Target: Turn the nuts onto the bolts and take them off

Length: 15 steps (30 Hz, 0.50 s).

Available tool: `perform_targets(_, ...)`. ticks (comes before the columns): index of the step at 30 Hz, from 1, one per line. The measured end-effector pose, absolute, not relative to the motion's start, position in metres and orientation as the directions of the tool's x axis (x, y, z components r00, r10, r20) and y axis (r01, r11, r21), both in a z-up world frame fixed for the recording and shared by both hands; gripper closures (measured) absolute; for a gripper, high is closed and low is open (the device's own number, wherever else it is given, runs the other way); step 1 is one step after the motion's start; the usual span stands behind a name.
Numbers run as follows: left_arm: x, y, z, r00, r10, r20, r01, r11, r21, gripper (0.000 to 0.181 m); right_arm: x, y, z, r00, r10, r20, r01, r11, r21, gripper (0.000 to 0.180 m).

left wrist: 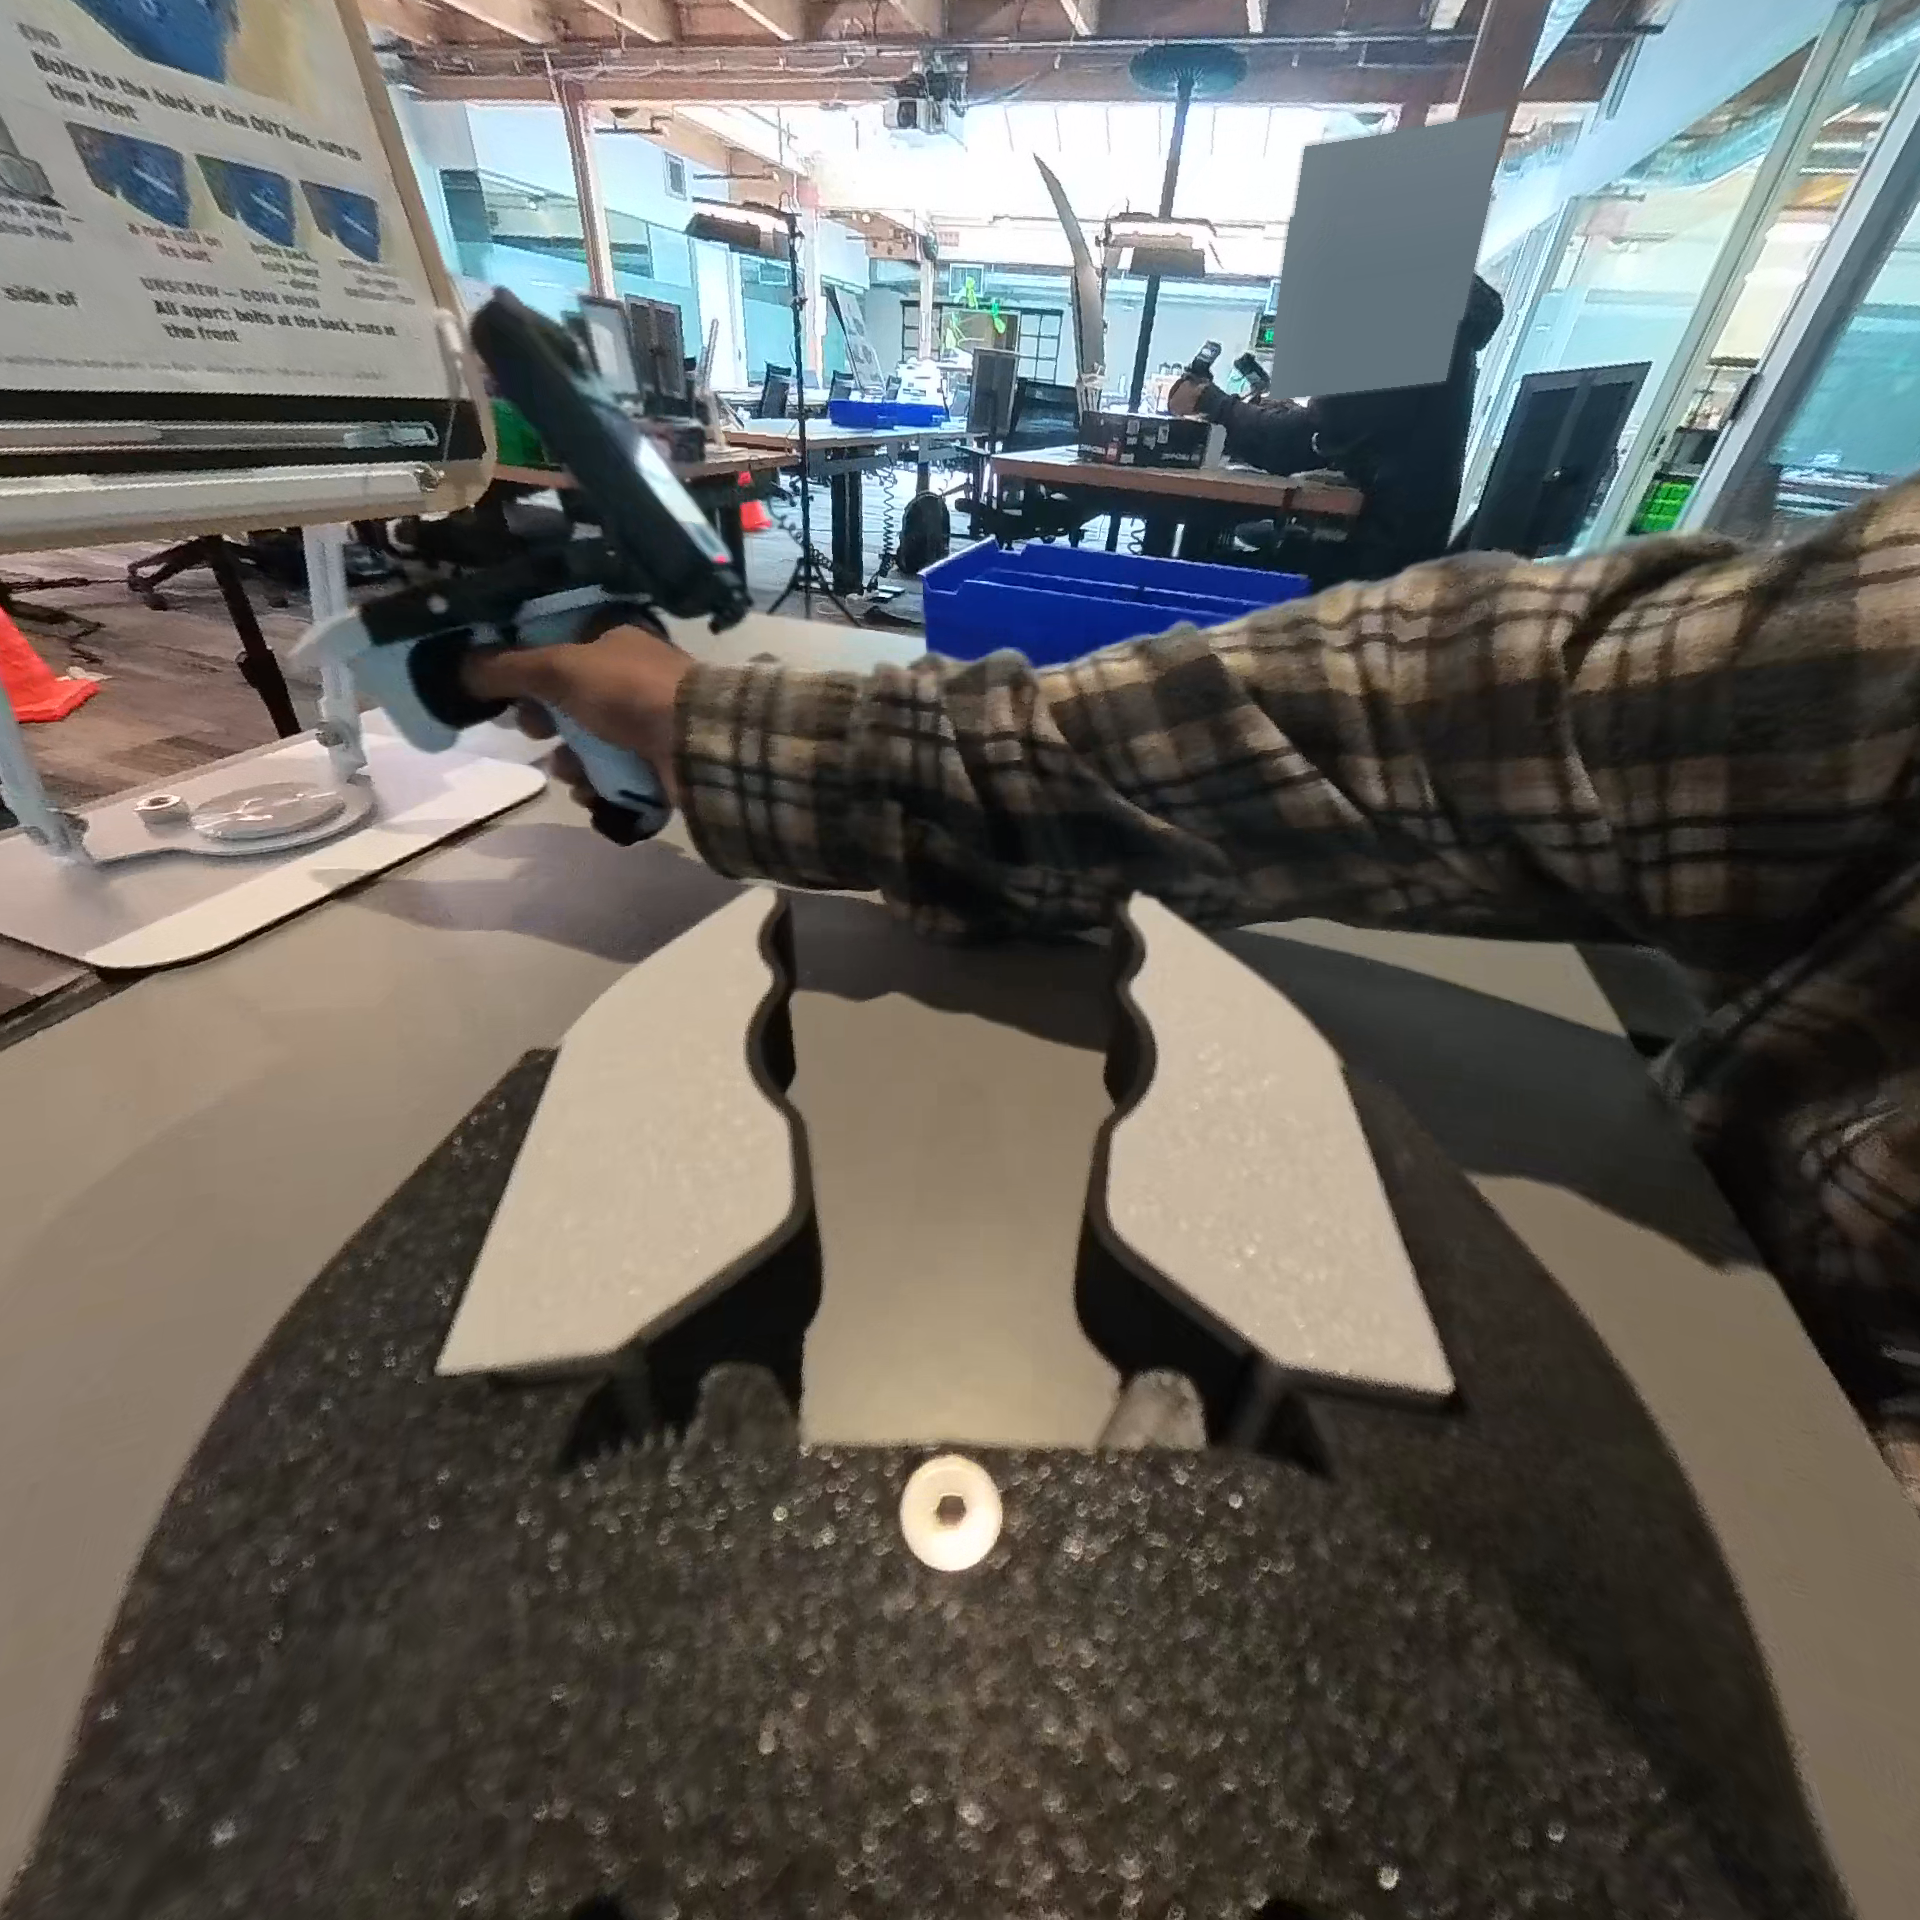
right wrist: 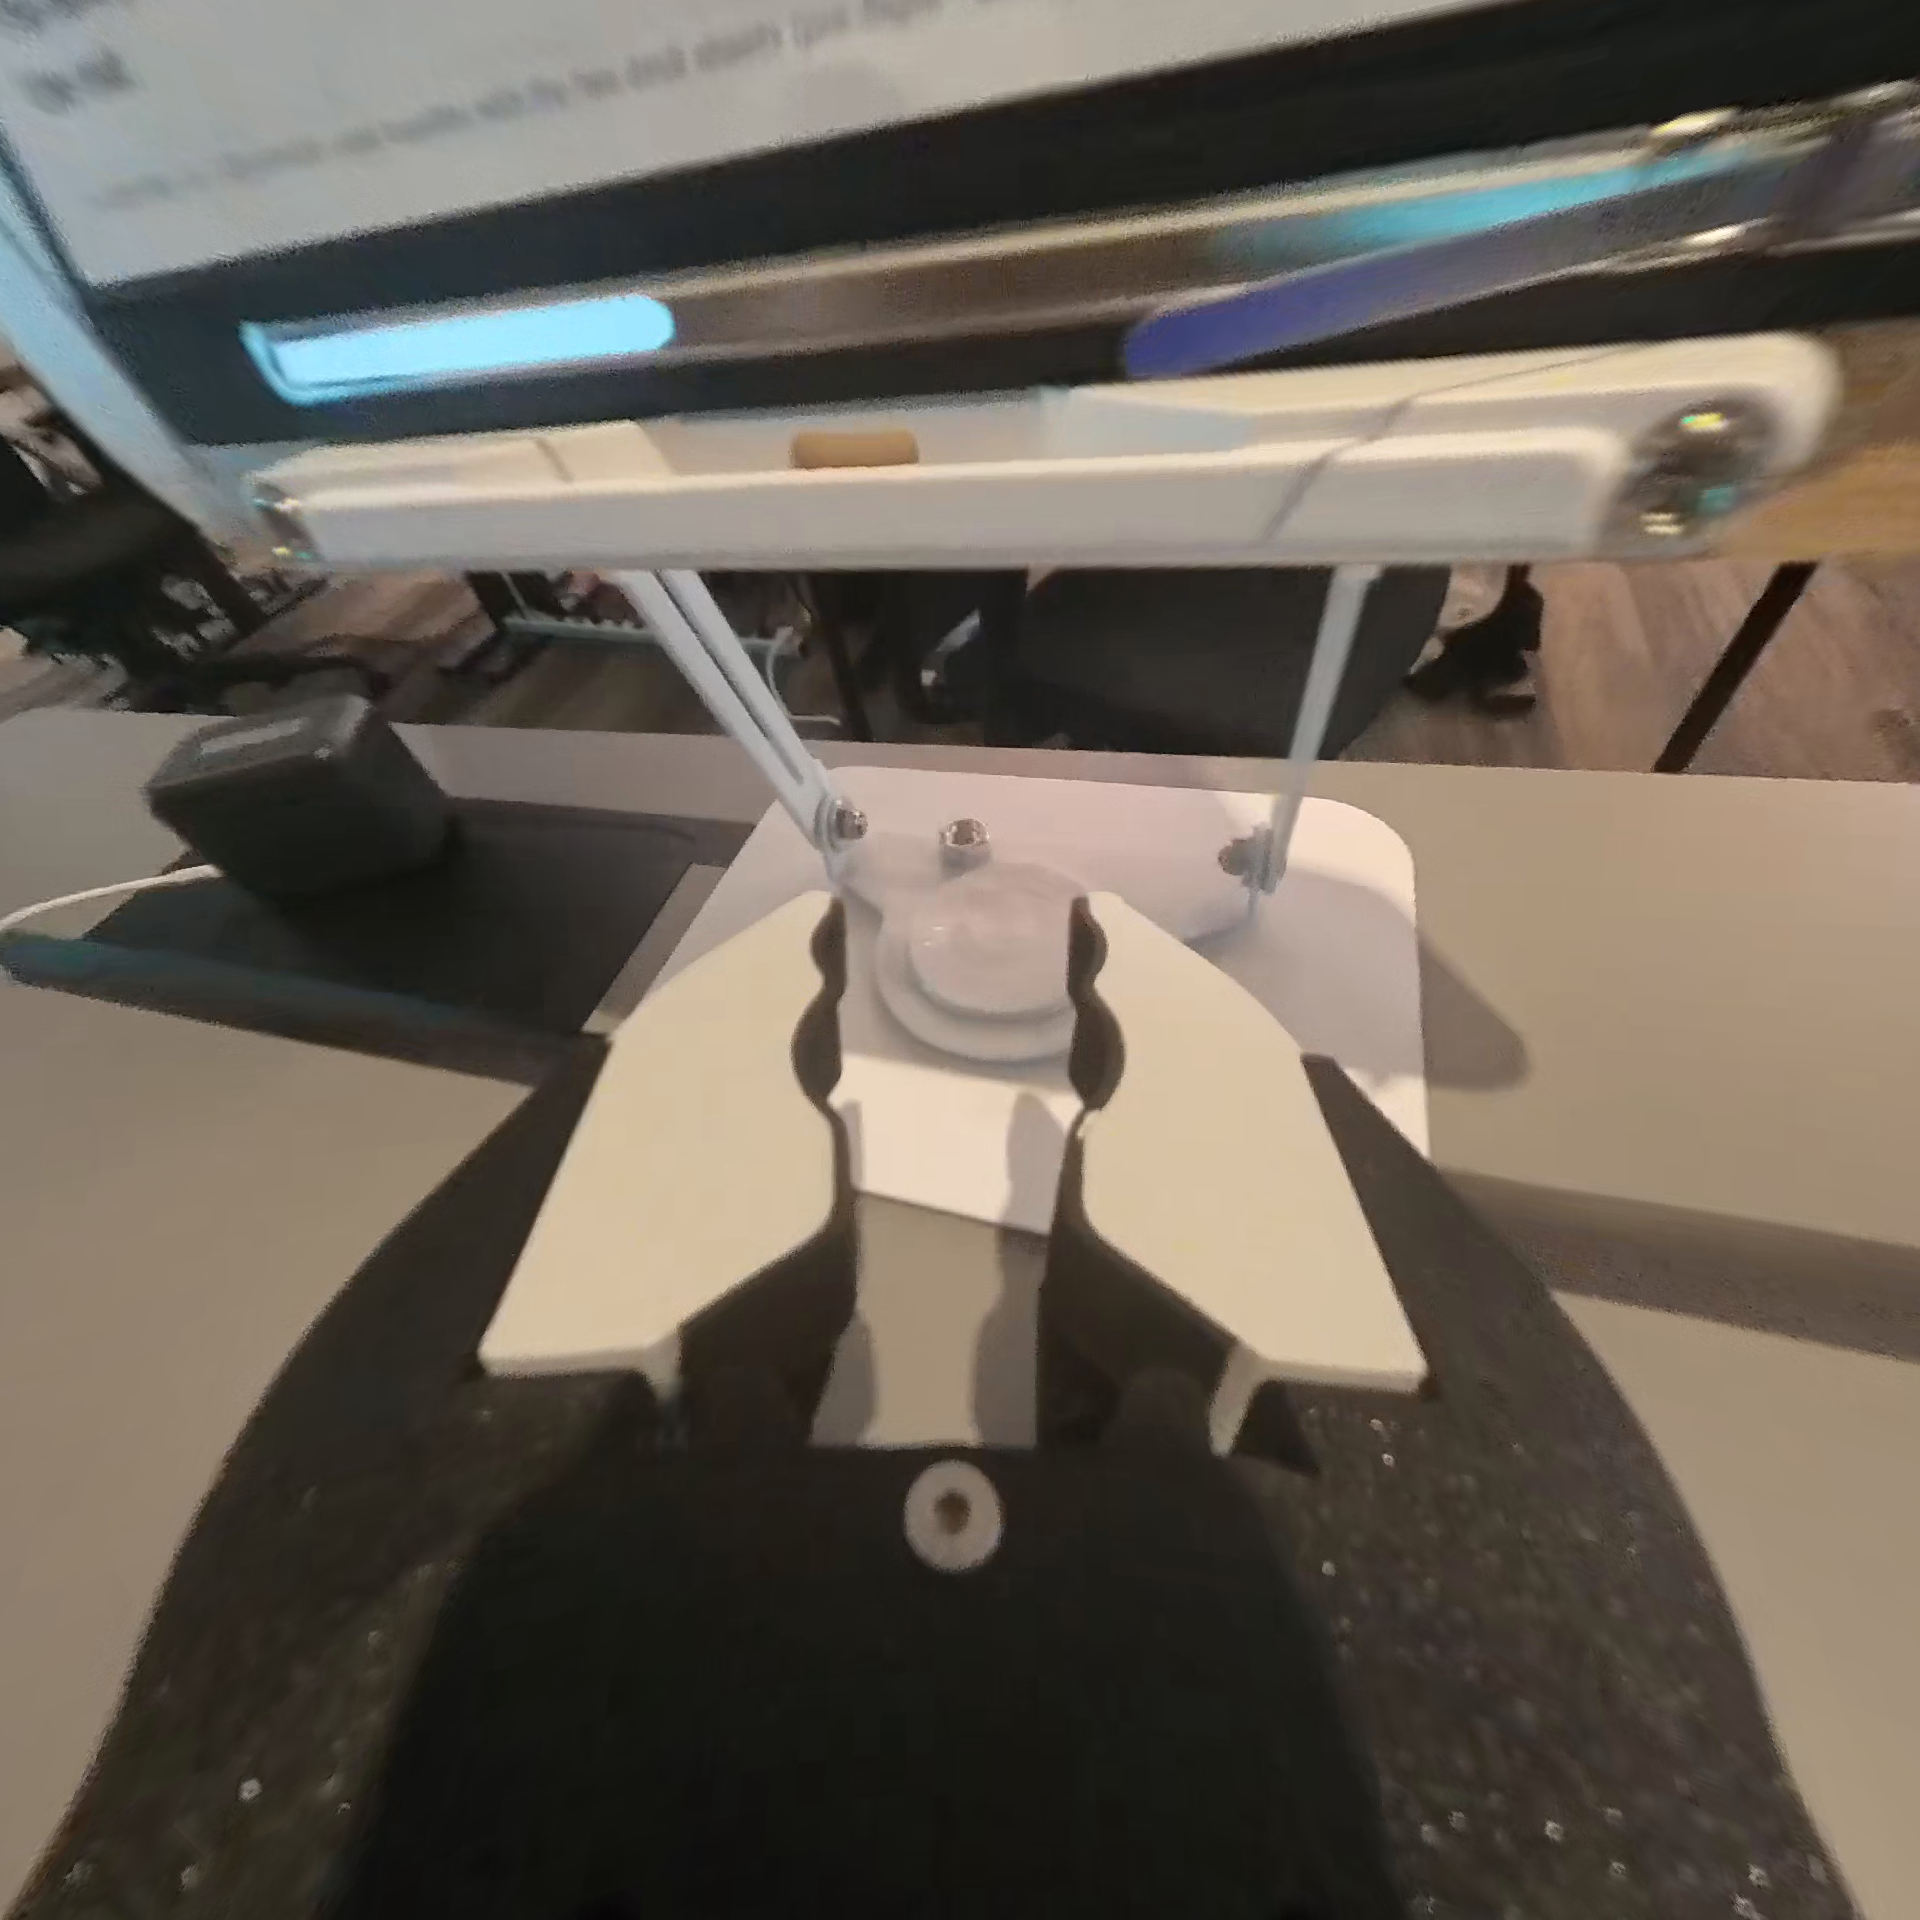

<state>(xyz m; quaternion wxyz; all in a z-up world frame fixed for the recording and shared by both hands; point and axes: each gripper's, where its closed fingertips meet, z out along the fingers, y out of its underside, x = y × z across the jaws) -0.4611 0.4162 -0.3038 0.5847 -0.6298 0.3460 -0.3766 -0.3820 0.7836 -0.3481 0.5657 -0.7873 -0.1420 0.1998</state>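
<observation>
My left gripper (left wrist: 951, 935) is open and empty, held over the grey table (left wrist: 260, 1143). A hand in a plaid sleeve (left wrist: 1299, 769) crosses in front of it and holds my right gripper (left wrist: 332, 649), which points left at a white stand base (left wrist: 436, 800). In the right wrist view my right gripper (right wrist: 958, 935) is open and empty, its fingertips on either side of a round white disc (right wrist: 982, 977) on that base (right wrist: 1340, 935). A small metal nut (right wrist: 963, 836) sits just behind the disc; it also shows in the left wrist view (left wrist: 158, 805). No bolts are in view.
A blue bin (left wrist: 1101, 603) stands at the table's far edge. The stand holds an instruction sheet (left wrist: 208, 208) above the base on thin white legs (right wrist: 748, 727). A black box (right wrist: 301, 795) with a white cable lies left of the base. A person sits at a far table. The round white disc (right wrist: 982, 977) lies some 9 centimeters from my right tips, 40 centimeters from my left tips. Look for it in the left wrist view (left wrist: 290, 812) too. The small metal nut (right wrist: 963, 836) is about 12 centimeters from my right fingertips and 45 centimeters from my left.
</observation>
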Motion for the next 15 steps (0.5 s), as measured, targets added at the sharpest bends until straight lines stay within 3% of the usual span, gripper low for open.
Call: perform_targets(15, -0.463, 0.417, -0.302, 0.47, -0.878, 0.093, 0.027, -0.091, -0.995, 0.124, -0.422, 0.841, -0.382, 0.921, 0.389, 0.016, 0.174, -0.375, -0.911, 0.143)
